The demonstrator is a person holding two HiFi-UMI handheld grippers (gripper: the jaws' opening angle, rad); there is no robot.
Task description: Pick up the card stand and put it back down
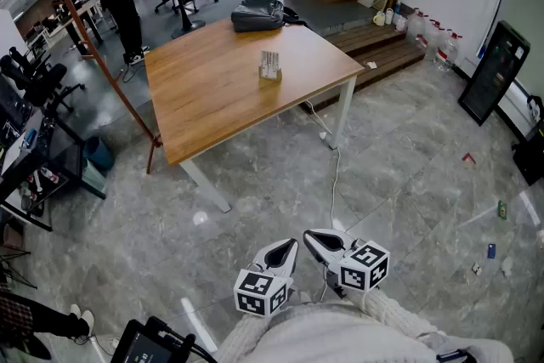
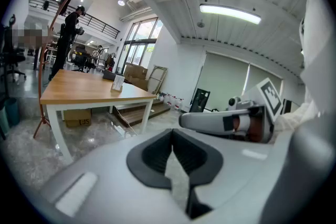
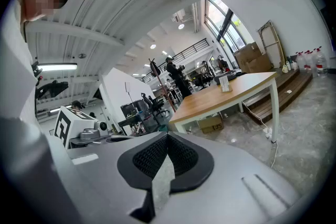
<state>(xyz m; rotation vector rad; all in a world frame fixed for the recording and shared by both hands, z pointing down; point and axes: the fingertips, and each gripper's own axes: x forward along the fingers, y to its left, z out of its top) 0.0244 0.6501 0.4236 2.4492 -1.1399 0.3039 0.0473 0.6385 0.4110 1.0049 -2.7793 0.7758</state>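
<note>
Approach stage, no contact made. The card stand [image 1: 270,65] sits upright on the wooden surface [image 1: 212,89], toward its far side, with bare wood around it; a dark bag [image 1: 259,13] lies well apart from it at the far edge. Both gripper views confirm the stand's position on the surface, small and distant [image 2: 118,83] [image 3: 224,83]. The left tool [image 1: 287,249] and the right tool [image 1: 316,239] are held side by side close to the person's body, over the floor [image 1: 399,174], well short of the near edge of the surface. Each tool's own view shows its jaws together, pad against pad, with nothing between them; both tools are empty. Both point slightly downward and roughly toward the surface. Judgement: the pick-up has not begun, and the step in hand is closing the gap to the surface. The next move calls for walking forward, choosing one tool, parting its jaws before arrival, and bringing it level with the stand so the pads straddle the body rather than the thin card alone. Which faces of the stand offer the better grip cannot be told at this range. A white cable [image 1: 334,183] trails across the floor between the person and the surface; it is a trip risk on the way in. The stand looks light, so a firm sideways nudge could likely tip it.
</note>
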